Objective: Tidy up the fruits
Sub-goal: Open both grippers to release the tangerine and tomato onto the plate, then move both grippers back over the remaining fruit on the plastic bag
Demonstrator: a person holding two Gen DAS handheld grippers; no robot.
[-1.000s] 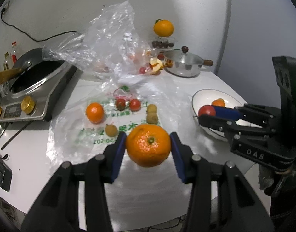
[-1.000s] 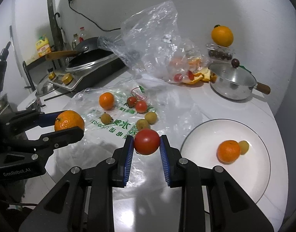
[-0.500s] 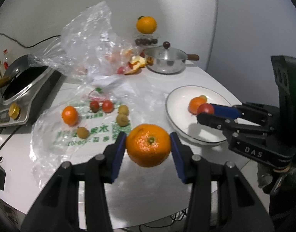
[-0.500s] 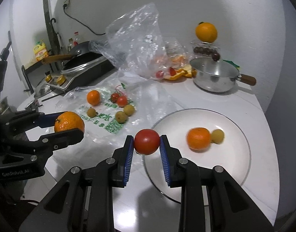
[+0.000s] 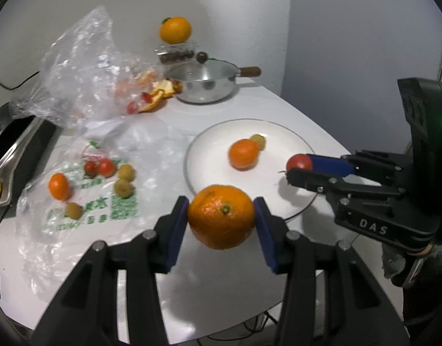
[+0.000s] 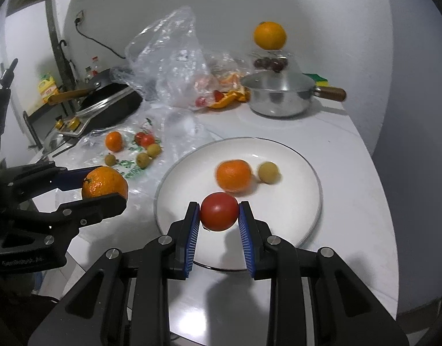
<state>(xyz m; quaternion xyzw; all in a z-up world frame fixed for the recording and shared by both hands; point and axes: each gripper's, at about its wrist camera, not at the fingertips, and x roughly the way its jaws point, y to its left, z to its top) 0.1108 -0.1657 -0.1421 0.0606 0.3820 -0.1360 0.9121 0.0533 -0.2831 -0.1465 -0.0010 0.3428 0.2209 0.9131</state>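
My left gripper [image 5: 221,220] is shut on a large orange [image 5: 222,216], held above the table just short of the near left rim of the white plate [image 5: 209,144]. My right gripper [image 6: 219,212] is shut on a red tomato [image 6: 219,211] over the near part of that plate [image 6: 296,155]. On the plate lie a small mandarin [image 6: 233,175] and a yellowish round fruit [image 6: 268,172]. A small mandarin [image 5: 59,186], cherry tomatoes [image 5: 101,167] and several yellowish fruits [image 5: 123,187] lie on a flat printed plastic bag [image 5: 76,216] to the left.
A steel pot [image 5: 206,85] with a lid and wooden handle stands behind the plate. A crumpled clear bag [image 5: 82,77] with peel and fruit lies at the back left. An orange [image 5: 174,30] sits on a clear box by the wall. A cooker [image 5: 7,150] stands far left.
Both grippers have travelled to the right with their fruit, from over the printed bag toward the plate. The tomato now hangs over the plate's near part.
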